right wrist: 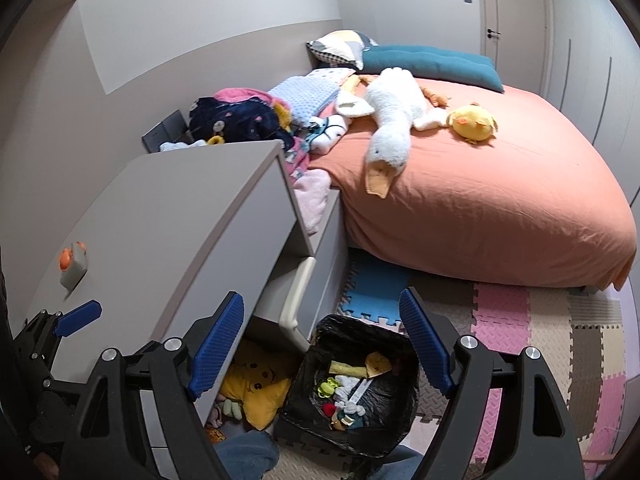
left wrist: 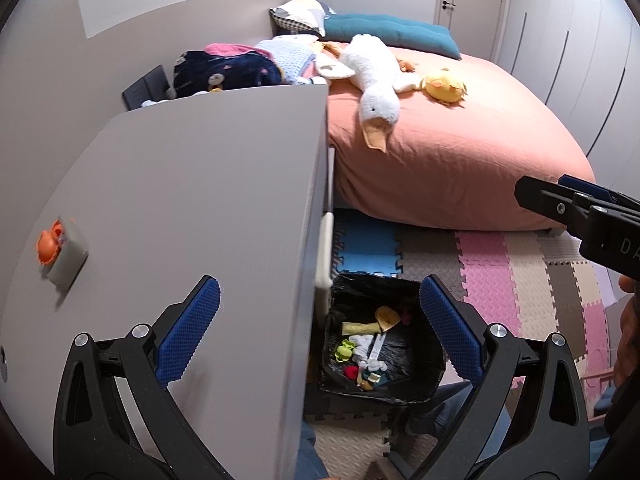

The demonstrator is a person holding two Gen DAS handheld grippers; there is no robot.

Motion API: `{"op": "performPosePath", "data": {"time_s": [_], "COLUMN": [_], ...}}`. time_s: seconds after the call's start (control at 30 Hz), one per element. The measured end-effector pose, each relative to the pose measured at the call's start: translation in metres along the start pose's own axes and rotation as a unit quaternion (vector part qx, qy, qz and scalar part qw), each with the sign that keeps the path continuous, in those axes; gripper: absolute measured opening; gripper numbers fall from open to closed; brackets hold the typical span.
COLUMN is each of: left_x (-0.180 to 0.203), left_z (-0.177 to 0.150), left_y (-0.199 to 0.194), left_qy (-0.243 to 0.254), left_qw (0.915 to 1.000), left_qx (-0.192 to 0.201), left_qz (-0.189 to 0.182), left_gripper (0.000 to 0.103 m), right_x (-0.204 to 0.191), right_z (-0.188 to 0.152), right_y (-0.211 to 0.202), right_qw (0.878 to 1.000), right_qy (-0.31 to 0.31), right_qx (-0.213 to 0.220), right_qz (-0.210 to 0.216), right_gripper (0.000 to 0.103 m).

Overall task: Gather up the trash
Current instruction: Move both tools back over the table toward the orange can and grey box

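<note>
Trash already fills the bottom of the bin (right wrist: 352, 384), which sits on the floor right under my right gripper (right wrist: 322, 344), framed between its blue pads: a yellow wrapper (right wrist: 378, 362), a green clip (right wrist: 326, 387), white scraps and a red bit on the black liner. My right gripper stands wide apart with nothing between its fingers. My left gripper (left wrist: 320, 332) is likewise spread and empty, with the bin just beyond its right finger and the grey dresser top (left wrist: 180, 200) under its left finger. Farther left on that top lies an orange toy on a grey block (left wrist: 60, 252). Beyond both grippers stretches the bed (right wrist: 500, 208), with a white goose plush (right wrist: 392, 124) and a yellow chick plush (right wrist: 474, 122).
</note>
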State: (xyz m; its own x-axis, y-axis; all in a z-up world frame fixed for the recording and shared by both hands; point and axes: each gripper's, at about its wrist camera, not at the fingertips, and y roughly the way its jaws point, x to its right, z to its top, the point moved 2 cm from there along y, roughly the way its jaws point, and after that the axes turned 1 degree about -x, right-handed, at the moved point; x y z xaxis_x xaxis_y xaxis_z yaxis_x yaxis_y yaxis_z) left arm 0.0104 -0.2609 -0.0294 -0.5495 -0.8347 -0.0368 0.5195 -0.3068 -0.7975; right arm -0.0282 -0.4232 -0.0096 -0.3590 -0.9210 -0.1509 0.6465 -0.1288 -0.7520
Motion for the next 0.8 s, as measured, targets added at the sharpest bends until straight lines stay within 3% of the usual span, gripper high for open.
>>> {"op": "performPosePath", "data": {"time_s": [0.8], "left_x": [-0.151], "left_z": [-0.029], "left_y": [-0.022], "left_qy": [-0.111], "left_qw": [0.9901], "left_qx": [0.007], "left_qz": [0.086], "left_gripper": [0.097], "right_x": [-0.141], "right_z": [0.007], "right_y": [0.040], "right_qw": [0.993], "right_qy": [-0.088], "right_qx": [-0.020], "right_qz": [0.080], "right_gripper": [0.080]}}
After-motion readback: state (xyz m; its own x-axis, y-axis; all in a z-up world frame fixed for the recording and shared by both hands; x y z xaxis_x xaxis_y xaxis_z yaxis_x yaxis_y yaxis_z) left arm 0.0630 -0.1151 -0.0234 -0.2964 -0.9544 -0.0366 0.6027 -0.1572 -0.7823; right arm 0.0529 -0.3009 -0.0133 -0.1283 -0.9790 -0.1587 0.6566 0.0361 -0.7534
